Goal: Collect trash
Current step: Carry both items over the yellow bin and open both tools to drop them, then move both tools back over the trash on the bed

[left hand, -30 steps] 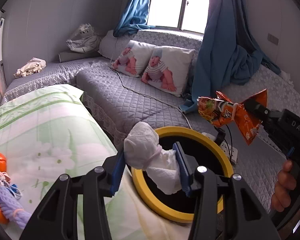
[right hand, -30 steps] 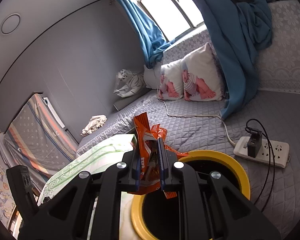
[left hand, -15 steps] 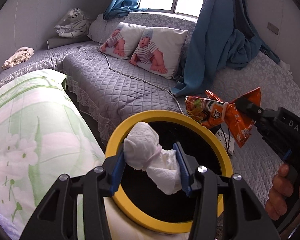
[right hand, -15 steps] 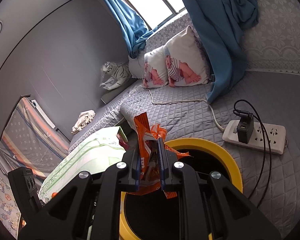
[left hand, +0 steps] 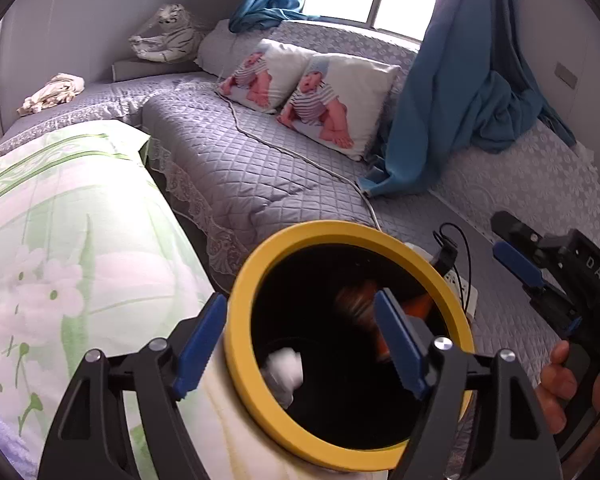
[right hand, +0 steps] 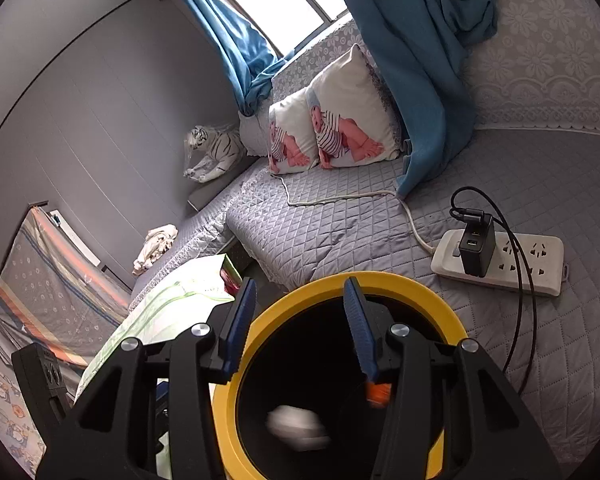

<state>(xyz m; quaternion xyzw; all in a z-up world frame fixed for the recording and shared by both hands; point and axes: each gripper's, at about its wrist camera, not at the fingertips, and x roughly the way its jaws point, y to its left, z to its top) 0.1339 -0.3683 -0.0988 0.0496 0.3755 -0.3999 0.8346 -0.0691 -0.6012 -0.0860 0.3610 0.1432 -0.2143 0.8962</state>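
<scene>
Landmark: yellow-rimmed bin (left hand: 260, 380), black interior, mouth facing up.

Left gripper (left hand: 300, 332): fingers spread wide, nothing between them. It hangs over the bin mouth; the left blue pad (left hand: 200, 340) sits outside the rim, the other pad over the opening.

Right gripper (right hand: 300, 328): fingers also spread, nothing gripped, likewise over the bin mouth, 1 pad outside the rim and 1 above the opening. In the left wrist view it shows right of the bin (left hand: 516, 260), with the person's hand (left hand: 560, 384) on its handle.

White tissue wad (left hand: 286, 370): inside the bin, low against the near-left inner wall, motion-blurred. Also seen in the right wrist view (right hand: 296, 426), blurred, inside the dark interior.

Orange snack wrapper (left hand: 368, 304): inside the bin, on the far-right side of the opening, heavily blurred; probably in mid-air, can't confirm. In the right wrist view only an orange scrap (right hand: 377, 392) shows just below the right pad, inside the bin.

Around the bin: green floral bedding (left hand: 60, 260) touching it on the left; grey quilted sofa cover (left hand: 240, 168) behind; white power strip (right hand: 508, 260) with a black charger plugged in, just right of the rim; 2 baby-print cushions (left hand: 324, 96) well behind; blue curtain (left hand: 440, 120) draped onto the sofa behind and to the right.
</scene>
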